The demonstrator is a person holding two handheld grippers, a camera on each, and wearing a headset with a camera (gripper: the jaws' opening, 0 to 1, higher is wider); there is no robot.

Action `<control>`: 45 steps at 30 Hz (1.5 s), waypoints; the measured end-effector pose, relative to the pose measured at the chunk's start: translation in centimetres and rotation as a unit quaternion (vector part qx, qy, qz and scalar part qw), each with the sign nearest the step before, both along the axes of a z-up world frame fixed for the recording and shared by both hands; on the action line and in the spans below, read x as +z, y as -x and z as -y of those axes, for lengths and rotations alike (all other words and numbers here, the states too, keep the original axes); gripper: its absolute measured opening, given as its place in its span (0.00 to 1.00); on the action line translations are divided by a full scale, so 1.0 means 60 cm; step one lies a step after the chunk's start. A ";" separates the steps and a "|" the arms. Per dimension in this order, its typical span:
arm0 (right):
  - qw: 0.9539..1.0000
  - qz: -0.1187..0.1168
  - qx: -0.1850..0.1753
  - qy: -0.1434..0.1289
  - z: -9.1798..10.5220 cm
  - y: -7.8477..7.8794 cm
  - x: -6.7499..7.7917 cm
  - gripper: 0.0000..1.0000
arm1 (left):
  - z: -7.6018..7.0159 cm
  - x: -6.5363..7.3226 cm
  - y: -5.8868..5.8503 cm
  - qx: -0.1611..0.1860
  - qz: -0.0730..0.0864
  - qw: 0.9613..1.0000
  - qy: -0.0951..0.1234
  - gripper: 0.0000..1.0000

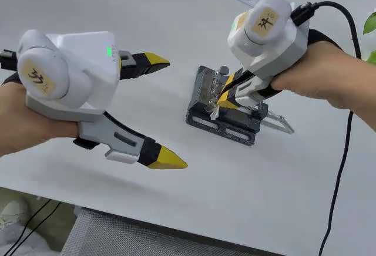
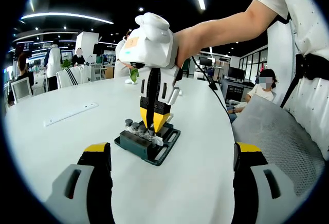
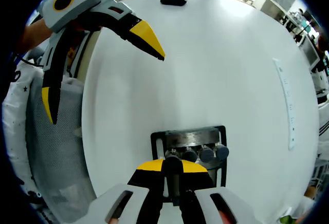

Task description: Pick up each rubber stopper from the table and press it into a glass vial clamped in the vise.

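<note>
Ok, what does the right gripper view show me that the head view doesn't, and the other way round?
Right gripper view: it looks down its own jaws at a dark rubber stopper pinched between them, right at the row of stoppered vials.
Head view: the right gripper from outside, with the hand holding it and its cable.
Both: the vise on the white table, and the open left gripper.

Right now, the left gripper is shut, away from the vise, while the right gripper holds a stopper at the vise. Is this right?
No: the left gripper is open, jaws wide apart, as the head view shows. It is away from the vise, where the right gripper holds a stopper.
</note>
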State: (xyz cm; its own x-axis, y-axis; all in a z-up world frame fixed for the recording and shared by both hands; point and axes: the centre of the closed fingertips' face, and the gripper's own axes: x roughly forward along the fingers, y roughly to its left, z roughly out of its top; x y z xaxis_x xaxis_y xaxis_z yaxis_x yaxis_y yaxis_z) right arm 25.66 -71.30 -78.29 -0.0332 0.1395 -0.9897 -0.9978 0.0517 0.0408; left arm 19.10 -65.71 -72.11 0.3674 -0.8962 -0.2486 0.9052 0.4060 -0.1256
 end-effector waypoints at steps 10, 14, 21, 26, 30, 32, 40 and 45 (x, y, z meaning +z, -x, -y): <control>1.000 -0.003 0.010 0.022 -0.003 -0.001 0.000 0.05 | 0.001 0.000 0.002 -0.001 -0.001 1.000 0.001 0.99; 1.000 -0.010 -0.002 0.017 -0.003 -0.003 0.000 0.05 | 0.003 0.001 0.000 -0.003 -0.002 1.000 0.003 0.98; 1.000 -0.005 -0.003 0.015 -0.004 -0.004 -0.002 0.04 | 0.009 0.004 -0.003 -0.006 -0.001 1.000 0.005 0.98; 1.000 -0.006 -0.006 0.012 -0.004 -0.005 -0.003 0.04 | 0.013 0.007 -0.003 -0.009 0.000 1.000 0.004 0.98; 1.000 0.003 -0.003 0.009 -0.004 -0.004 -0.002 0.05 | 0.017 0.012 -0.002 -0.011 0.002 1.000 0.004 0.98; 1.000 0.004 -0.002 0.003 -0.002 -0.003 -0.001 0.06 | 0.018 0.015 0.000 -0.013 0.004 1.000 0.002 0.97; 1.000 0.002 -0.009 -0.011 -0.004 -0.003 -0.003 0.07 | 0.009 0.016 0.003 -0.007 0.003 1.000 0.001 0.97; 1.000 0.002 -0.011 -0.017 -0.003 -0.001 -0.003 0.07 | 0.007 0.014 0.002 -0.006 0.003 1.000 0.002 0.97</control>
